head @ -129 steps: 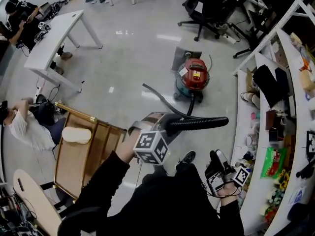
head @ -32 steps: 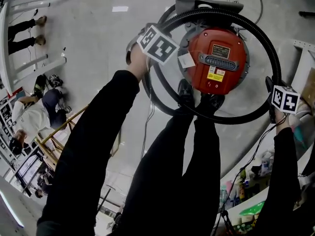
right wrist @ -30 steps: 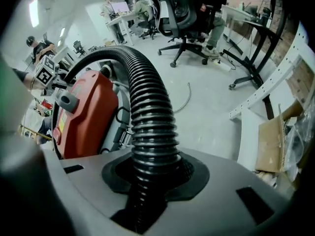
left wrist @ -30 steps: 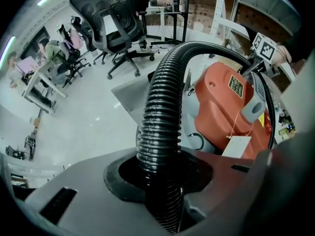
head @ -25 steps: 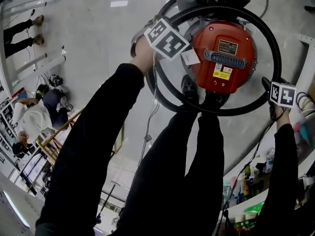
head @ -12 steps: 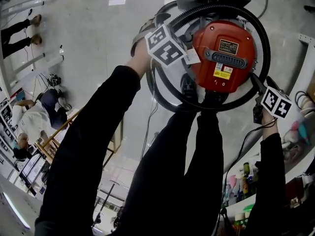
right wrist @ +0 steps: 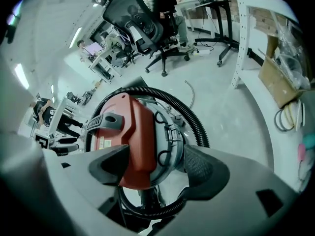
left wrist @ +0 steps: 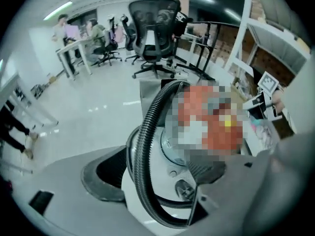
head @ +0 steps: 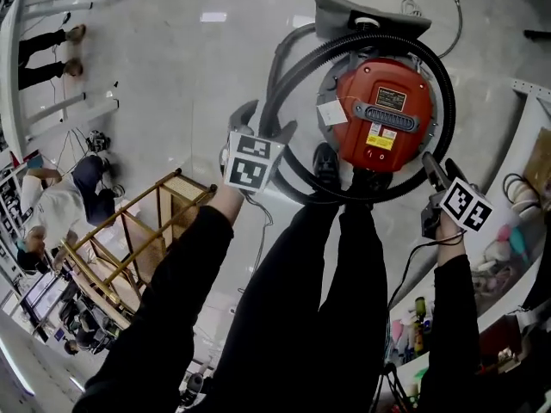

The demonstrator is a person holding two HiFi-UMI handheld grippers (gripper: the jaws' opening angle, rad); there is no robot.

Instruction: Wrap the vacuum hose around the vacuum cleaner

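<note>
the black ribbed vacuum hose (head: 379, 35) is lying in a loop on the floor around the round red vacuum cleaner (head: 383, 119), just beyond the person's feet. the left gripper (head: 263, 123) is hovering at the loop's left side and the right gripper (head: 430, 170) at its near right. both have just been opening their jaws, which are standing wide apart and gripping nothing. the hands seem to be letting go, so they should be lifting clear without snagging the coil, watching that it is not springing open.

Three views toward vacuum cleaner (head: 383, 114)
</note>
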